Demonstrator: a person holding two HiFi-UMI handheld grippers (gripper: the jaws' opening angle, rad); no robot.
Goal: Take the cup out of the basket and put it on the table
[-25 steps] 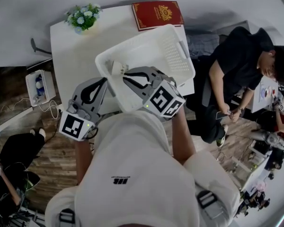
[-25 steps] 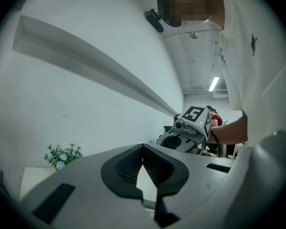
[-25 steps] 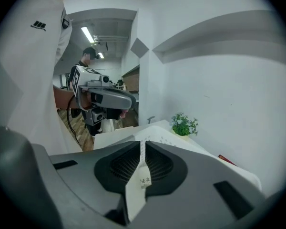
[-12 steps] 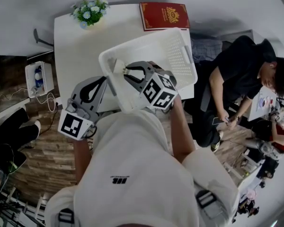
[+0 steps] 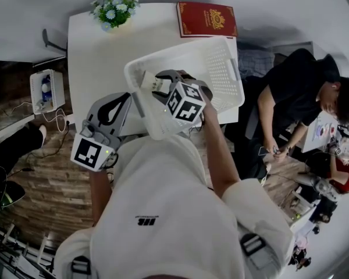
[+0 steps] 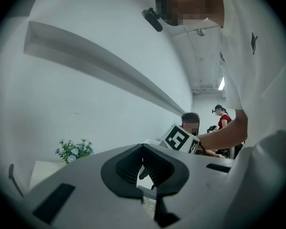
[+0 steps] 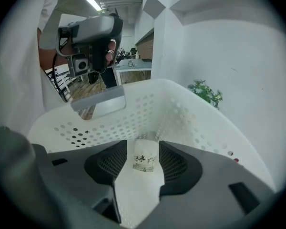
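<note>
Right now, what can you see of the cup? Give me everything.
The cup is small, white and matte, with black characters and a faint grey drawing on its side. It stands upright on the floor of the white perforated basket, close to one wall and not yet lifted. It sits between the jaws of the right gripper, which are opening. The pads flank it closely on both sides, but I cannot tell whether they touch it. Its inside is not visible.
</note>
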